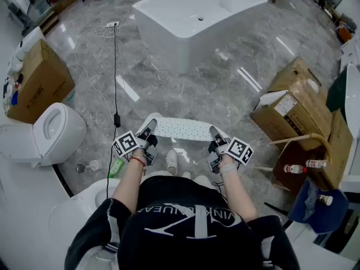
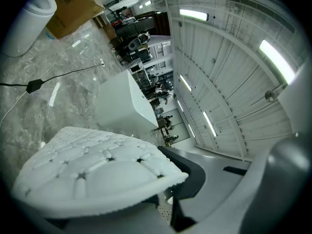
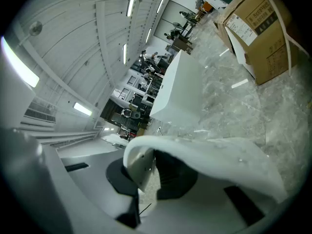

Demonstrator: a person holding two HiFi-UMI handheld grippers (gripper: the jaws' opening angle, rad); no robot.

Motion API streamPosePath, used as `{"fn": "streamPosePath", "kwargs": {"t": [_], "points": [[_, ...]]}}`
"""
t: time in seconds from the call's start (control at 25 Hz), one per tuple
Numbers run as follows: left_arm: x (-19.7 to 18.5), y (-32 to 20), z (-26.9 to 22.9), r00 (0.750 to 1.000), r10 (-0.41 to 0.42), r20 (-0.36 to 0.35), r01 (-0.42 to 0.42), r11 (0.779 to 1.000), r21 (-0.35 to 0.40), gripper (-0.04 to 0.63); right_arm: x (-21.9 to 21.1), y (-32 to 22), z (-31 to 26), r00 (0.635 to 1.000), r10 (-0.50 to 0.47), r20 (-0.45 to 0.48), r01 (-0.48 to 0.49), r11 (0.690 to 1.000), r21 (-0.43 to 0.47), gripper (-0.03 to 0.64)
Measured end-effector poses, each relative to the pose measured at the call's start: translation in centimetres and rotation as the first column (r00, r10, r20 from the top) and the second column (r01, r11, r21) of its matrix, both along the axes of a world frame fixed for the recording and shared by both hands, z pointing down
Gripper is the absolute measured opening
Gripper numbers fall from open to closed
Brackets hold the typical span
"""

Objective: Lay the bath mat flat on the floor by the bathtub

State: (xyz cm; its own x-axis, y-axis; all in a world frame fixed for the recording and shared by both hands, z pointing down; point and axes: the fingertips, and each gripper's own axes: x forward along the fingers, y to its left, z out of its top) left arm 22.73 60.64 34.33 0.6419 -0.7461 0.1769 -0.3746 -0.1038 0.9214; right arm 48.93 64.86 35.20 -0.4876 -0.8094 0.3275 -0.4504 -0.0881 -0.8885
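Observation:
A white dotted bath mat (image 1: 181,129) hangs stretched between my two grippers, held up in front of the person's legs. My left gripper (image 1: 147,135) is shut on the mat's left end, and in the left gripper view the quilted mat (image 2: 92,172) drapes over the jaws. My right gripper (image 1: 216,138) is shut on the right end, where the mat (image 3: 219,160) folds over the jaws. The white bathtub (image 1: 194,21) stands farther ahead on the grey marble floor (image 1: 185,94).
A toilet (image 1: 48,134) stands at the left beside a cardboard box (image 1: 39,83). More boxes (image 1: 298,106) and a wooden stool with bottles (image 1: 301,165) are at the right. A black cable (image 1: 115,77) with a plug runs down the floor at the left.

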Motion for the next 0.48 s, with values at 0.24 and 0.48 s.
{"fn": "streamPosePath", "kwargs": {"t": [0.24, 0.48], "points": [[-0.2, 0.3, 0.8, 1.000, -0.020, -0.019, 0.020, 0.999, -0.043, 0.021, -0.2, 0.0, 0.9, 1.000, -0.003, 0.003, 0.003, 1.000, -0.017, 0.034], [-1.0, -0.9, 1.4, 1.000, -0.006, 0.010, 0.006, 0.999, -0.032, 0.021, -1.0, -0.8, 1.6, 1.000, -0.001, 0.003, 0.001, 0.999, -0.035, 0.034]]}}
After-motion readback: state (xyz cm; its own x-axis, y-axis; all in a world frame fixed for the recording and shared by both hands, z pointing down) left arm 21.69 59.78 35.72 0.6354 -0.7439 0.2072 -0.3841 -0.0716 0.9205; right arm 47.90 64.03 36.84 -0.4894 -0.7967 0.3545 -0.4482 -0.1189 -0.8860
